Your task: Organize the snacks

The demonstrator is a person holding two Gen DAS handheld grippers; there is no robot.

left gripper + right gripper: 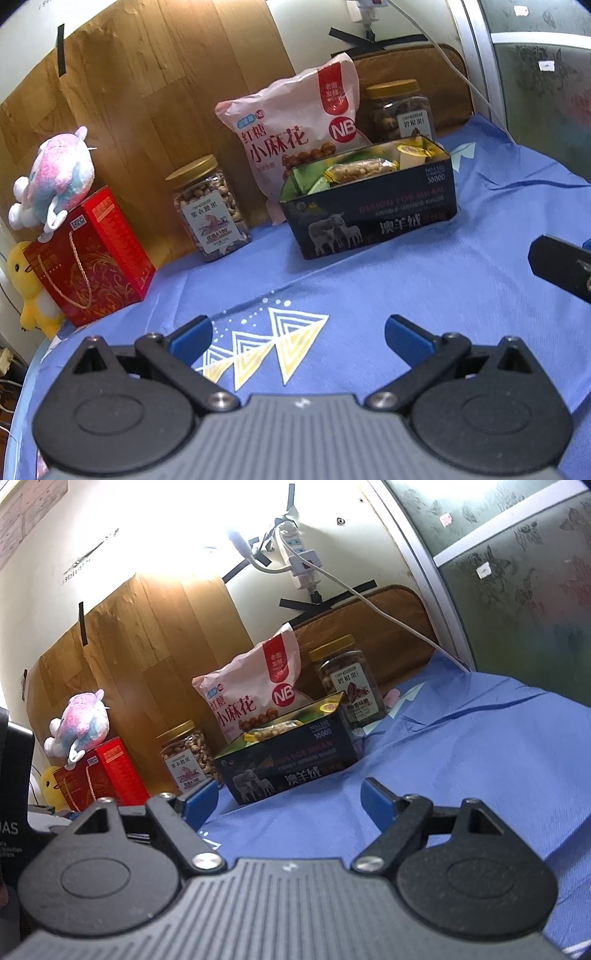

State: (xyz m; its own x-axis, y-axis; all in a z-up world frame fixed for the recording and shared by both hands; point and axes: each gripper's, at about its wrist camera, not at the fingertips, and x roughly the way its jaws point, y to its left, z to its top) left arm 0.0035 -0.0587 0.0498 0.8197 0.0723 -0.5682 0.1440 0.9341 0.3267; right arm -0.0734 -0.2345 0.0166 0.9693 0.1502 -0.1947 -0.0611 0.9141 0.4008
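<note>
From my place I cannot see the whole of the dark tin box [373, 206]: only its front wall and the tops of the wrapped snacks [354, 168] inside are visible, and the small print on the wrappers I cannot read. The pink snack bag [295, 122] stands just behind the box, its lower part hidden by it. The jar with nuts [210, 210] is to the left of the box, and a second jar [349, 686] behind the box is partly covered. The yellow plush toy [27, 284] is half hidden behind the red gift box [92, 258]. My left gripper [297, 338] is low over the blue cloth [406, 288], fingers wide apart, nothing between them. My right gripper [291, 803] points at the tin box, also spread and empty.
</note>
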